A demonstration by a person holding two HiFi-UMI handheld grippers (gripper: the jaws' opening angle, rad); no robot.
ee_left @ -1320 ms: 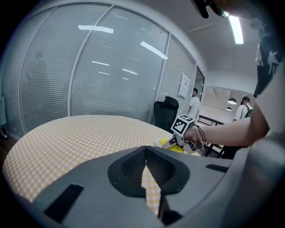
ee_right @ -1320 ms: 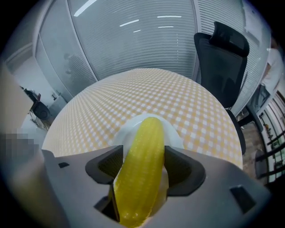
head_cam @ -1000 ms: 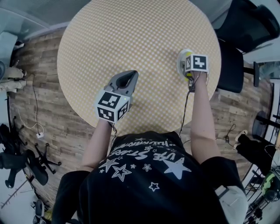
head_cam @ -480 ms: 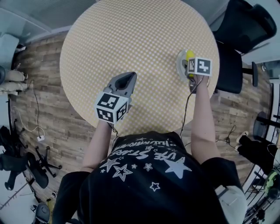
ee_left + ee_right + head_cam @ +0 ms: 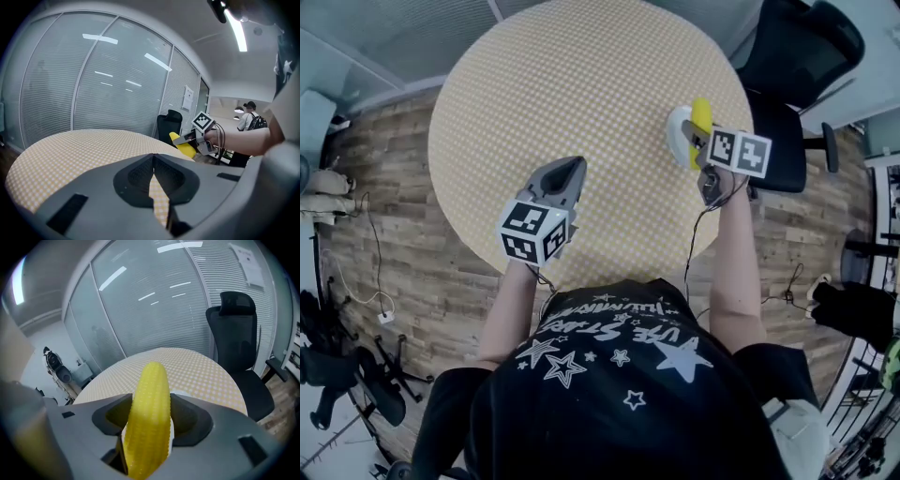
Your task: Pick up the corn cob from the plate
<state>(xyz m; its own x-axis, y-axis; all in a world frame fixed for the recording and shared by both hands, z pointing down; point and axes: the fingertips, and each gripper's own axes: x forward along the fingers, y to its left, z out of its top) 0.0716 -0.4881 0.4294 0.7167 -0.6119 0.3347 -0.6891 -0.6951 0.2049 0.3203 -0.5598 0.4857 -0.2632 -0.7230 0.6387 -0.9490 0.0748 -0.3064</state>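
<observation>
The yellow corn cob (image 5: 701, 124) is clamped between the jaws of my right gripper (image 5: 700, 141) and hangs in the air just above the small white plate (image 5: 677, 131) near the table's right edge. In the right gripper view the corn cob (image 5: 150, 418) stands lengthwise between the pads, with a strip of the plate (image 5: 178, 392) behind it. My left gripper (image 5: 570, 167) hovers over the table's near side, its jaws together with nothing in them. From the left gripper (image 5: 153, 157) view, the corn cob (image 5: 182, 145) shows far off to the right.
The round table (image 5: 581, 75) has a yellow checked cloth. A black office chair (image 5: 797, 56) stands just past its right edge, by the plate. Glass walls with blinds enclose the room, and a person (image 5: 246, 122) stands in the distance.
My right gripper has lifted the corn cob up off the plate and tipped it more level. The left gripper has risen slightly.
</observation>
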